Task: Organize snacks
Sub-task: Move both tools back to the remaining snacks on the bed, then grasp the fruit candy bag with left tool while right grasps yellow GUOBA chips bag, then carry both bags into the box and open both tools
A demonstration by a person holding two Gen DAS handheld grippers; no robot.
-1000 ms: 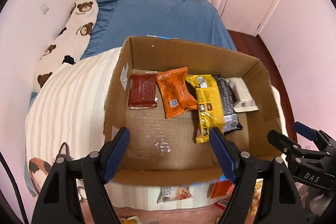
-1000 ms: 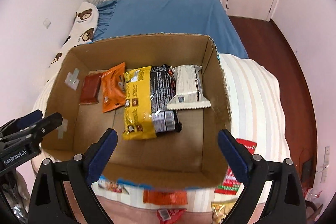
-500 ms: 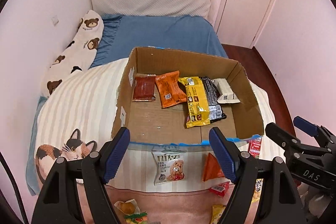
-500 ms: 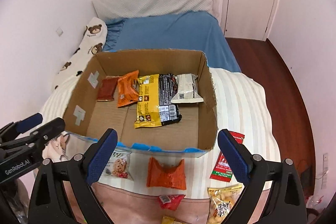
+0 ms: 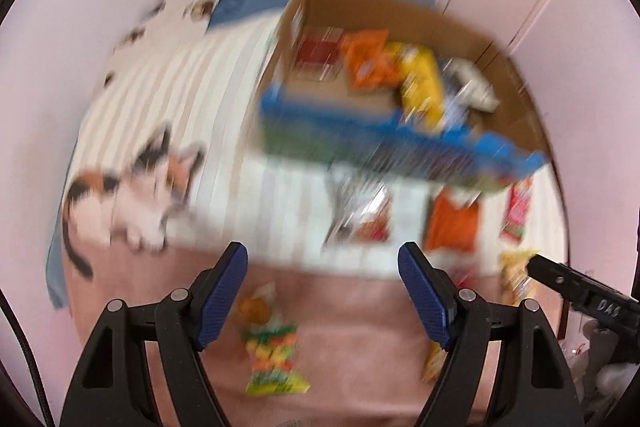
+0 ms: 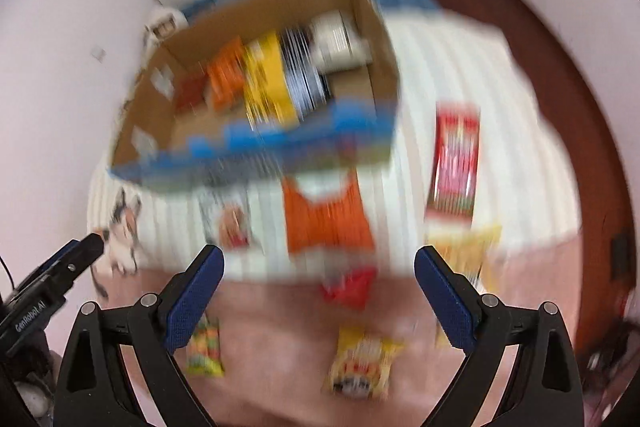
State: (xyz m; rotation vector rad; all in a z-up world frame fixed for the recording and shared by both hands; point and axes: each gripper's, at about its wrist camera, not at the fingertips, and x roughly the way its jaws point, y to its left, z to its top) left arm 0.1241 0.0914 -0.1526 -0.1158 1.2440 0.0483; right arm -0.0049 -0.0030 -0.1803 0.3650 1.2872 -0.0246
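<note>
Both views are motion-blurred; fine print on the packets cannot be read.

One cardboard box (image 5: 500, 75) sits on a striped blanket (image 5: 192, 99) on the bed. Its near wall is edged in blue. Inside, five packets lie in a row along the far side: one dark red (image 6: 191, 91), one orange (image 6: 227, 73), one yellow (image 6: 269, 83), one black (image 6: 304, 79), one white (image 6: 334, 39).

Outside the box, on the blanket and the pink cover (image 6: 280, 327) in front of it, the right view shows seven loose packets: a pale one with a picture (image 6: 230, 223), a large orange one (image 6: 326, 223), a long red one (image 6: 456, 163), a yellow one beside it (image 6: 466, 251), a small red one (image 6: 350, 287), a yellow one lower down (image 6: 362, 363), and a multicoloured one (image 6: 206, 347).

Left gripper (image 5: 322, 281): jaws wide apart, nothing between them. Right gripper (image 6: 320, 285): jaws wide apart, nothing gripped; the small red packet lies below, between the fingers.
</note>
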